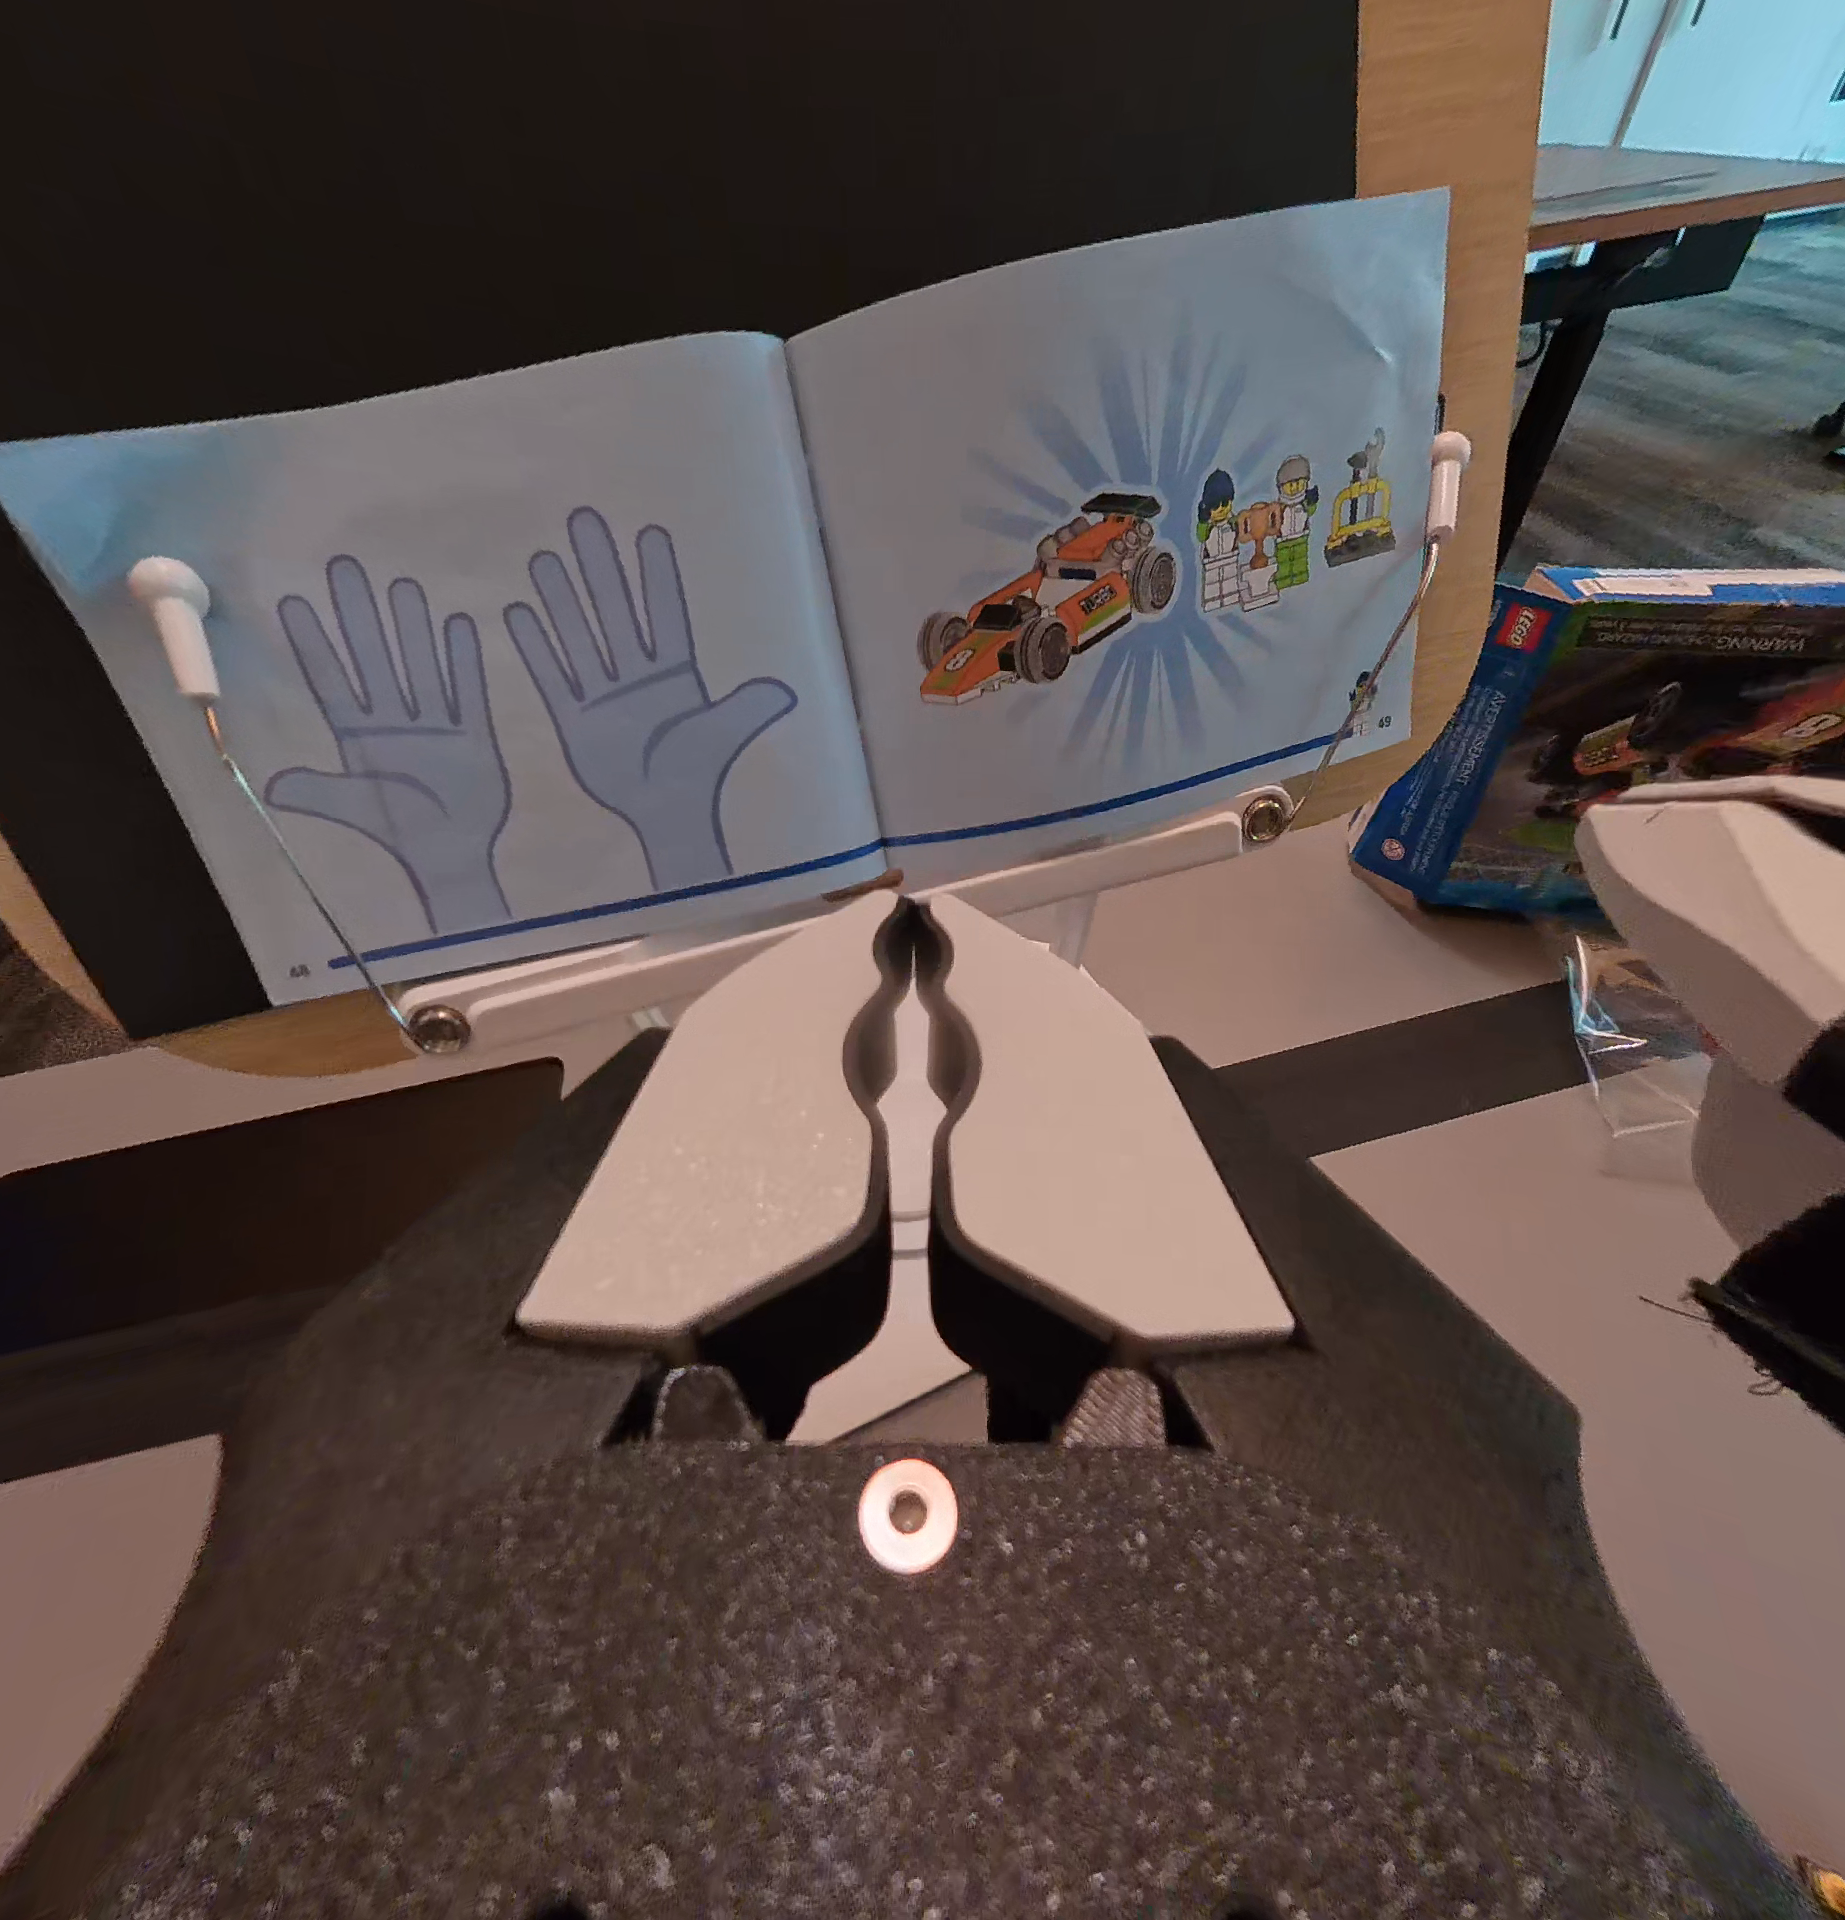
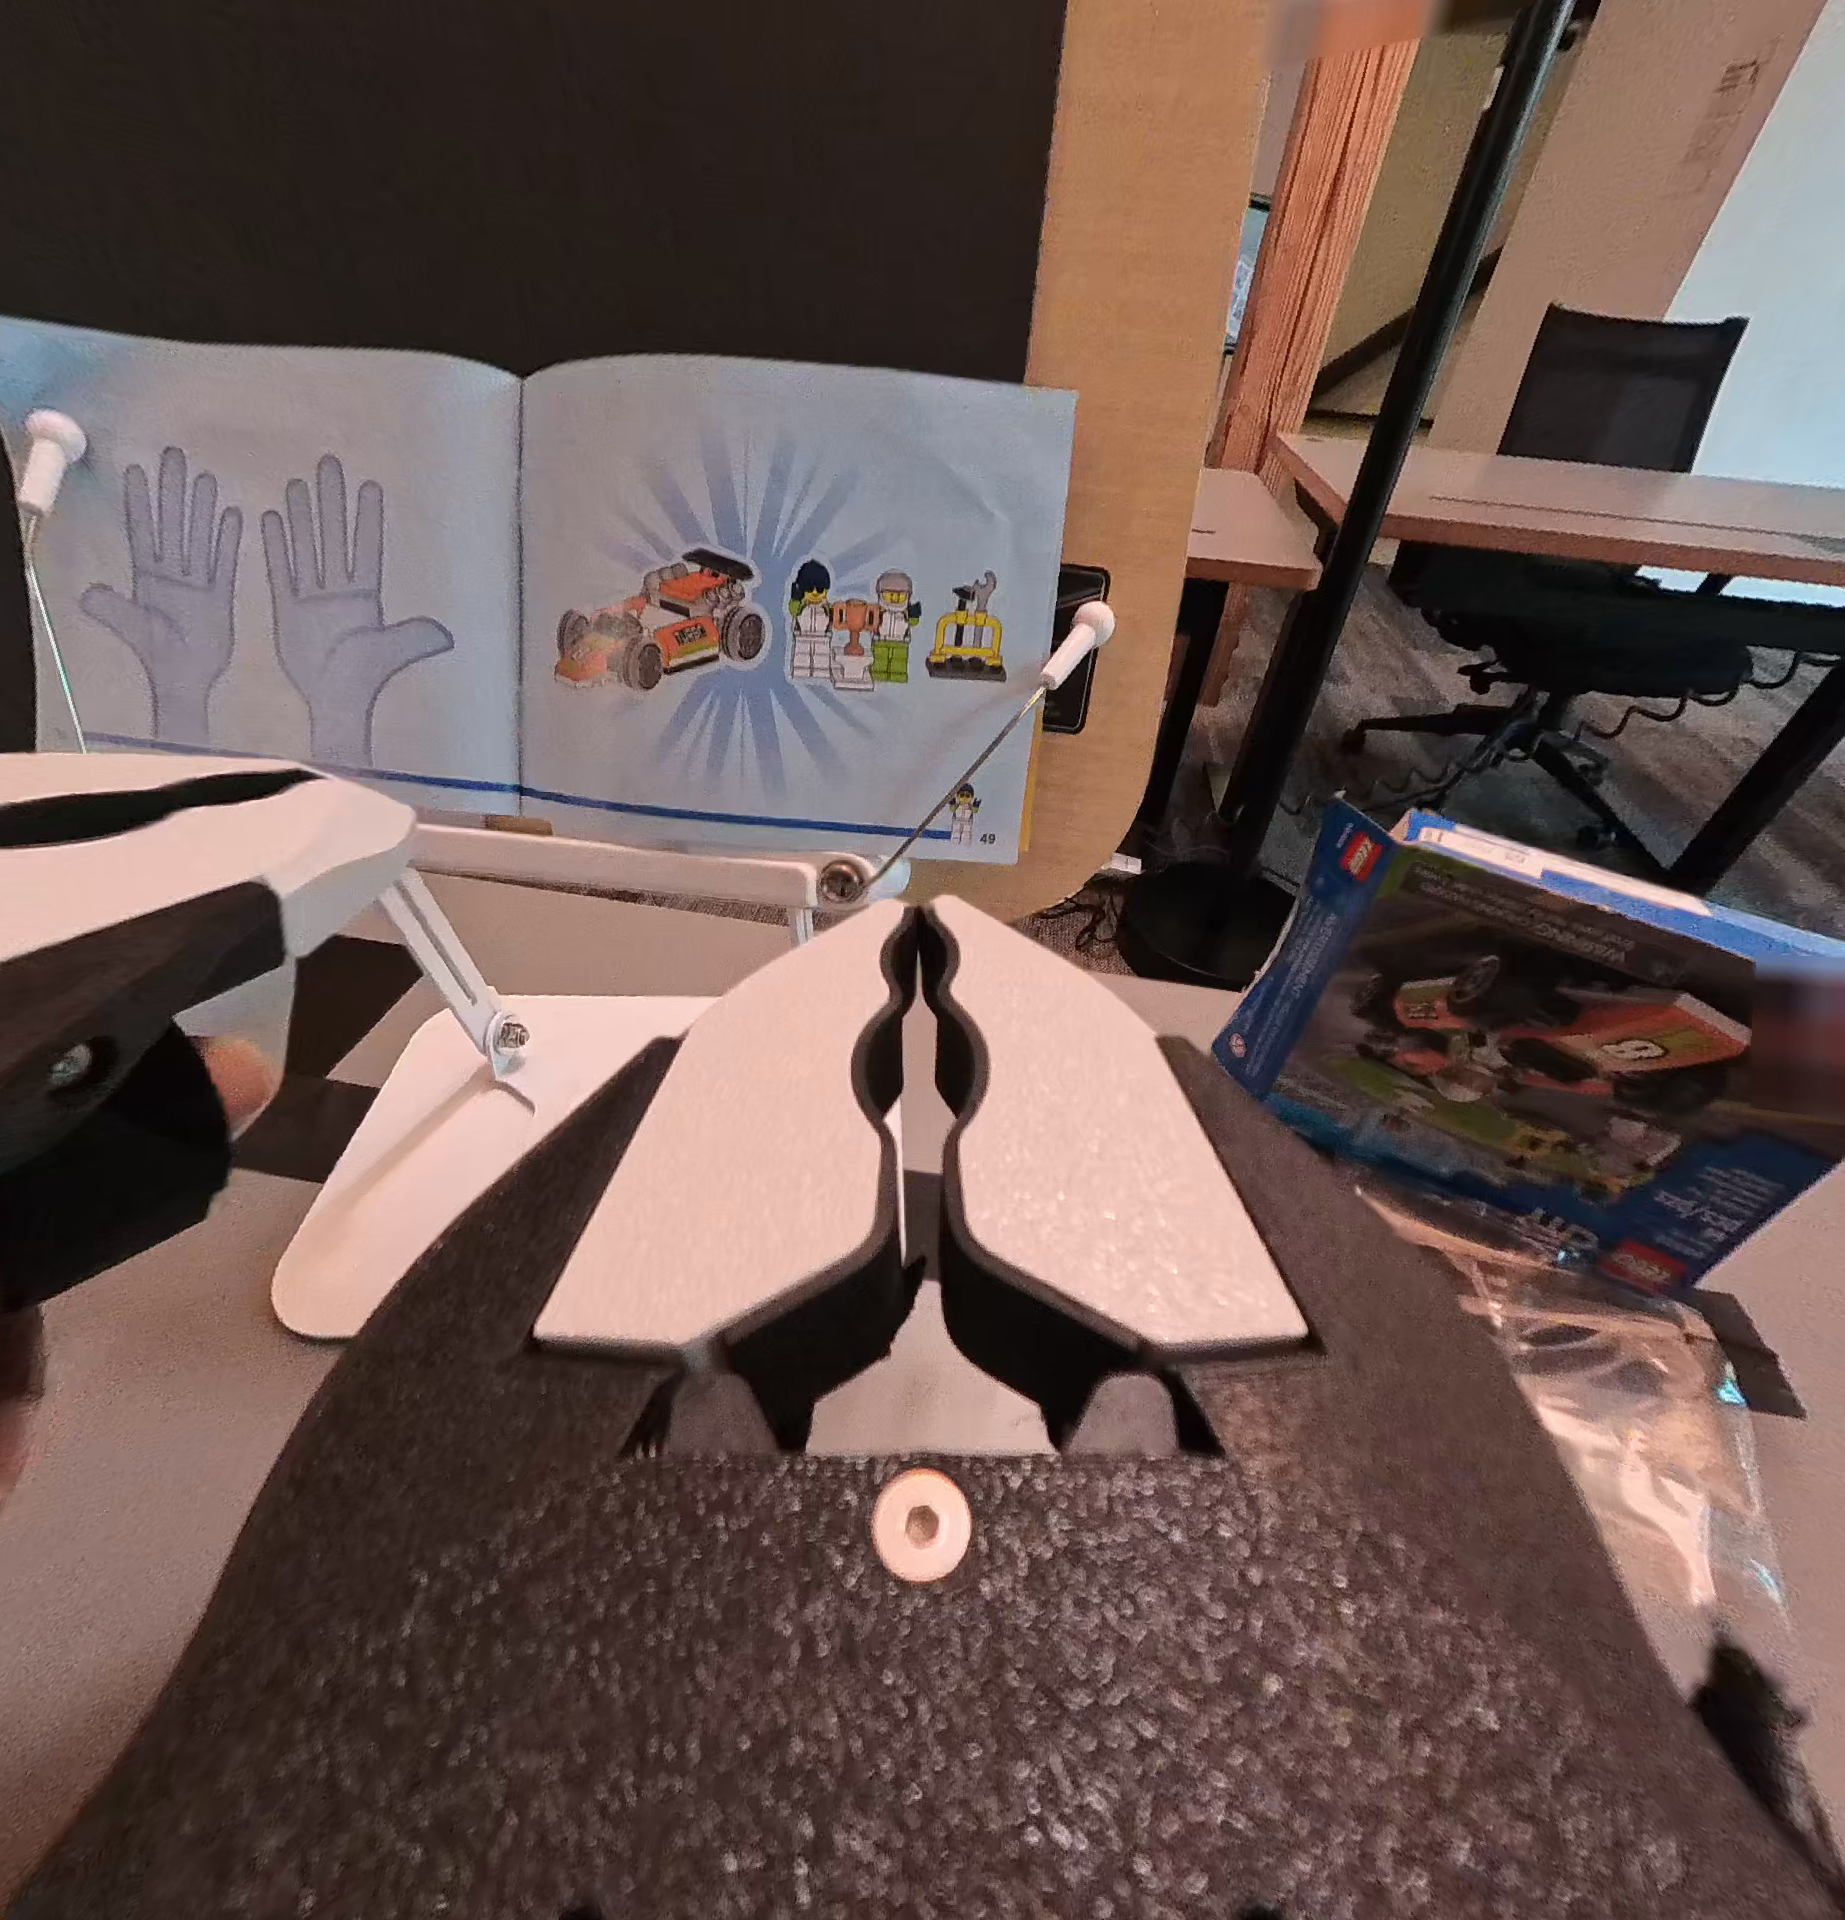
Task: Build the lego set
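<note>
An open light-blue instruction booklet (image 1: 793, 623) stands on a white book stand (image 1: 835, 945), held by two wire clips. It also shows in the right wrist view (image 2: 544, 613). My left gripper (image 1: 910, 914) is shut with nothing between its pads, its tips just in front of the stand's ledge. My right gripper (image 2: 918, 920) is shut with nothing between its pads, raised above the table near the stand's right end. The left gripper (image 2: 170, 831) also shows at the left of the right wrist view, a hand behind it. No loose bricks are in view.
The blue set box (image 2: 1520, 1049) lies at the right on the grey table (image 2: 149, 1455), also in the left wrist view (image 1: 1624, 727). Clear plastic bags (image 2: 1624, 1403) lie in front of it. A black pole (image 2: 1417, 416), desks and a chair stand behind. The gap from one gripper's tips to the other's is roughly 12 centimetres.
</note>
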Available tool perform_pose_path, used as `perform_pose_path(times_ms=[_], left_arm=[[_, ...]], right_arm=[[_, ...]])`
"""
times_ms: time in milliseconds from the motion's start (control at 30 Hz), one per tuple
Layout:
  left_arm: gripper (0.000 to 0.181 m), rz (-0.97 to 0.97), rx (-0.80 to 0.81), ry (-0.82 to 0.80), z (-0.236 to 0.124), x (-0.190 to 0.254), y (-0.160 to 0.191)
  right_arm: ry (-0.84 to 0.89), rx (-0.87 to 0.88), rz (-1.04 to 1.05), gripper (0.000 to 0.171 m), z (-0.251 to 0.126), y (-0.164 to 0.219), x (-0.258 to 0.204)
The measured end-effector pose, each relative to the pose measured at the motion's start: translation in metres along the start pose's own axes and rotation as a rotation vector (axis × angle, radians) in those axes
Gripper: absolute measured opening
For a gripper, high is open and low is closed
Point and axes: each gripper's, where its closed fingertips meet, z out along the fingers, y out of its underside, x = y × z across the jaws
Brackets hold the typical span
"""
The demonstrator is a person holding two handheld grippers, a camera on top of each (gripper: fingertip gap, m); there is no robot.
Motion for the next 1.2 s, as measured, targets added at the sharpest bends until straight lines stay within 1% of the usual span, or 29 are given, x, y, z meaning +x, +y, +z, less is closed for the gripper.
perform_pose_path(times_ms=[400, 600, 767, 967, 1067, 1200], left_arm=[[0.000, 0.020, -0.004, 0.024, -0.016, 0.008, 0.011], [0.000, 0.029, 0.009, 0.047, -0.045, 0.017, 0.019], [0.000, 0.002, 0.015, 0.052, -0.086, 0.021, 0.033], [0.000, -0.027, 0.039, 0.049, -0.150, 0.026, 0.057], [0.000, -0.027, 0.033, 0.055, -0.184, 0.031, 0.081], [0.000, -0.057, -0.021, 0.076, -0.225, 0.032, 0.129]], right_arm=[[-0.015, -0.007, -0.023, 0.000, -0.011, -0.002, -0.007], [-0.027, 0.002, -0.060, 0.000, -0.039, -0.002, -0.012], [-0.024, 0.012, -0.075, 0.000, -0.080, 0.004, -0.019], [-0.023, 0.030, -0.056, 0.000, -0.145, 0.017, -0.027], [-0.024, -0.007, -0.053, 0.000, -0.177, 0.043, -0.031], [-0.046, -0.113, -0.058, 0.000, -0.220, 0.102, -0.036]])
